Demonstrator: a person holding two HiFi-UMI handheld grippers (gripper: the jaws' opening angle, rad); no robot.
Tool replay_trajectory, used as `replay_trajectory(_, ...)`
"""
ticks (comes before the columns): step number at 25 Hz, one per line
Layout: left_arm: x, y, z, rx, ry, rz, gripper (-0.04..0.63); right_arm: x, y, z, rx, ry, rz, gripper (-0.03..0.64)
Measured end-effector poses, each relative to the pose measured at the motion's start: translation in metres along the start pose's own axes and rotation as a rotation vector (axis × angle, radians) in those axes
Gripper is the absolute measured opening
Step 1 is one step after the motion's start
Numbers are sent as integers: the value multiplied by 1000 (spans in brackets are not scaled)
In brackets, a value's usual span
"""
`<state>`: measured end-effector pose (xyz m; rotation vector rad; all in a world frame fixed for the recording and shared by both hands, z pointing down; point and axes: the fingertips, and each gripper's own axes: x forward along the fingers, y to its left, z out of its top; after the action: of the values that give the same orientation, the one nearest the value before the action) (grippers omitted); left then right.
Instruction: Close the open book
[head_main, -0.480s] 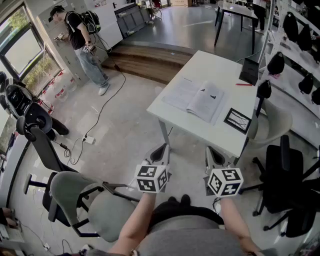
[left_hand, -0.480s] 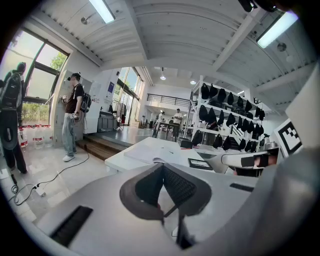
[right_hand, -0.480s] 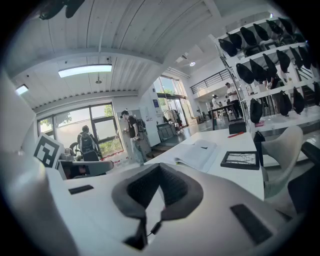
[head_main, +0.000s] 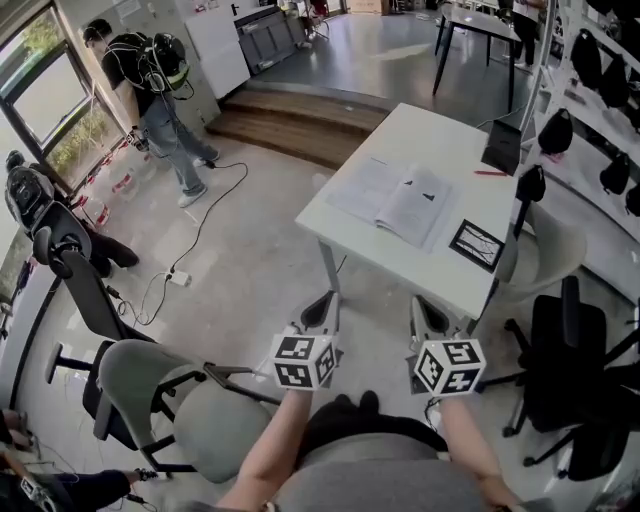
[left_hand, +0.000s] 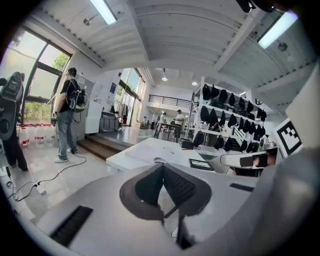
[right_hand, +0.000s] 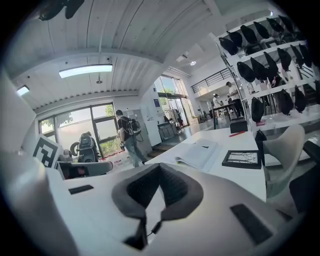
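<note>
The open book (head_main: 395, 203) lies flat, pages up, on the white table (head_main: 340, 225) ahead of me. Both grippers hang in the air short of the table's near edge, well apart from the book. My left gripper (head_main: 321, 308) is shut with nothing in it. To its right my right gripper (head_main: 429, 317) is shut and also holds nothing. In the left gripper view the jaw tips (left_hand: 162, 165) meet, with the book (left_hand: 152, 151) low beyond them. The right gripper view shows its closed tips (right_hand: 160, 166) and the book (right_hand: 201, 152) to the right past them.
A black framed picture (head_main: 475, 243) lies near the table's right corner, with a black device (head_main: 502, 147) and a red pen (head_main: 490, 172) at the far end. A white chair (head_main: 548, 245) and a black office chair (head_main: 580, 385) stand right. A grey chair (head_main: 170, 400) is at my left. A person (head_main: 150, 85) stands far left.
The person at the back left has stepped further left and turned. Both grippers keep their places, still shut.
</note>
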<state>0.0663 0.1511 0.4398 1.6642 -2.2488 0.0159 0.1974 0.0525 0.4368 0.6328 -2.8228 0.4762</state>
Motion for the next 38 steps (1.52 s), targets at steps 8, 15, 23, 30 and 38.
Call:
replay_trajectory(8,-1,1,-2,-10,2,2,8,1,5,2,9,-20,33,5)
replay_trajectory(15,0,4,-3,-25,-3,16,8,1,5,8,48,-45,64,5)
replay_trajectory(23,6,6,-4,-36,3,17,8,4,1,5,50,-20,61,46)
replay_trajectory(30,14,10,-5,-44,11,20,8,12,-3,5,71,-1,65,75)
replay_trajectory(38,32,23,-6,-53,30,30,8,29,-7,4,104,16,86,114)
